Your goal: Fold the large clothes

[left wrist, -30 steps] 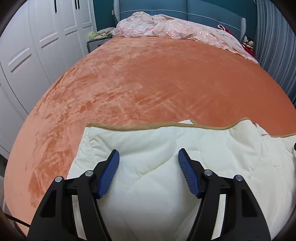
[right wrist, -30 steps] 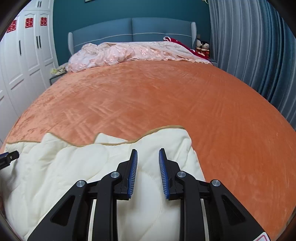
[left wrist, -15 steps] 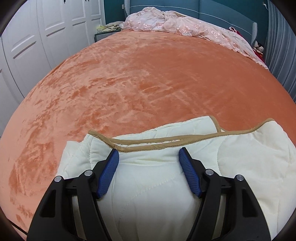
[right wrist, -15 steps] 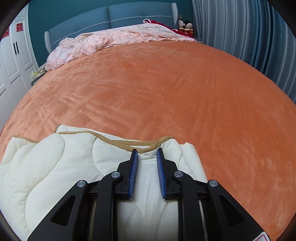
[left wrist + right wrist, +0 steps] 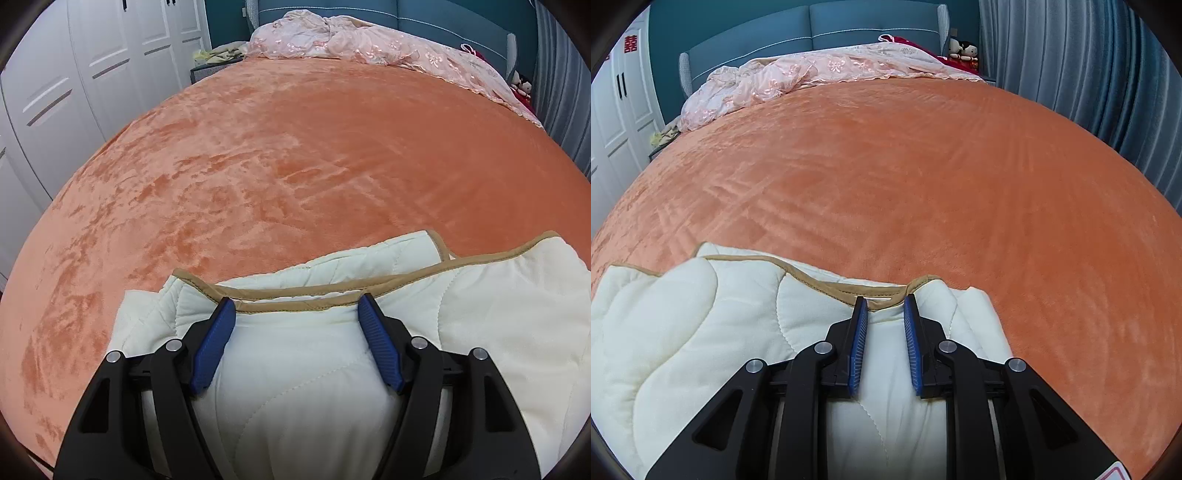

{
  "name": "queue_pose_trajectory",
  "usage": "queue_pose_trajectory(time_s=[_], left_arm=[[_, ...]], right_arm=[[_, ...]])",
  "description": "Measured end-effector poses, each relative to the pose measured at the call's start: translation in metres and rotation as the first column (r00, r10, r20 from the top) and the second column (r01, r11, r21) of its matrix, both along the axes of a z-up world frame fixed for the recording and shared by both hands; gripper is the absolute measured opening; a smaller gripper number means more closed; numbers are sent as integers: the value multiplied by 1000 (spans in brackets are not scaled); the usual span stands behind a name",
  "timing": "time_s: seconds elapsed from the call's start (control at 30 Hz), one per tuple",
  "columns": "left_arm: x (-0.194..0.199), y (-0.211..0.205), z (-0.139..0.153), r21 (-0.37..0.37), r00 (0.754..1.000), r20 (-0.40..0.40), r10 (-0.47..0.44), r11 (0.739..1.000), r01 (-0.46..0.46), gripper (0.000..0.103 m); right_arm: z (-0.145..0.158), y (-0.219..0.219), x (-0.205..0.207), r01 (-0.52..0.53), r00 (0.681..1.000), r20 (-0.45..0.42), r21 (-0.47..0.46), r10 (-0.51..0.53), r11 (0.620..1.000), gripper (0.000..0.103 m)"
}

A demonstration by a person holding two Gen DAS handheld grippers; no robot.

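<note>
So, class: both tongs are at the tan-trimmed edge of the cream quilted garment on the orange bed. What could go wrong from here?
1. The left tongs bulge with thick padding from the cream quilted garment; that bulky grip may slip.
2. The tan trim shows stacked, offset layers, so the edges may end up misaligned.
3. The right tongs sit near the garment's end, so the unsupported span between could sag onto the orange blanket.
</note>
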State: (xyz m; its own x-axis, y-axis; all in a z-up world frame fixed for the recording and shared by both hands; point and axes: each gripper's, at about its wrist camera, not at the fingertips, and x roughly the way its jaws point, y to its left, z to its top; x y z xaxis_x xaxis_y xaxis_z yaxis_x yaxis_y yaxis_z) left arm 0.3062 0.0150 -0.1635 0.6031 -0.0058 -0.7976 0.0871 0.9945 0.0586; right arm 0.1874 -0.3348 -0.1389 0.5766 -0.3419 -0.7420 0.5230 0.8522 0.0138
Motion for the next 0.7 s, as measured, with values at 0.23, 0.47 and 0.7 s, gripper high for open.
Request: queue_pose_trajectory(time_s=[0.23,0.47,0.7], left_arm=[[-48,-19,53,-133,997,64,-50,989,59,66],[-53,-69,25,-49,992,22,-123,991,124,66],[-46,-76,5,-24,993,11,-120,992,120,68]], right_arm=[[60,73,-18,-209,965,158,-19,209,978,18],[27,117,10,-306,951,54,5,305,952,18],[0,114,22,-290,957,7,60,290,955,16]])
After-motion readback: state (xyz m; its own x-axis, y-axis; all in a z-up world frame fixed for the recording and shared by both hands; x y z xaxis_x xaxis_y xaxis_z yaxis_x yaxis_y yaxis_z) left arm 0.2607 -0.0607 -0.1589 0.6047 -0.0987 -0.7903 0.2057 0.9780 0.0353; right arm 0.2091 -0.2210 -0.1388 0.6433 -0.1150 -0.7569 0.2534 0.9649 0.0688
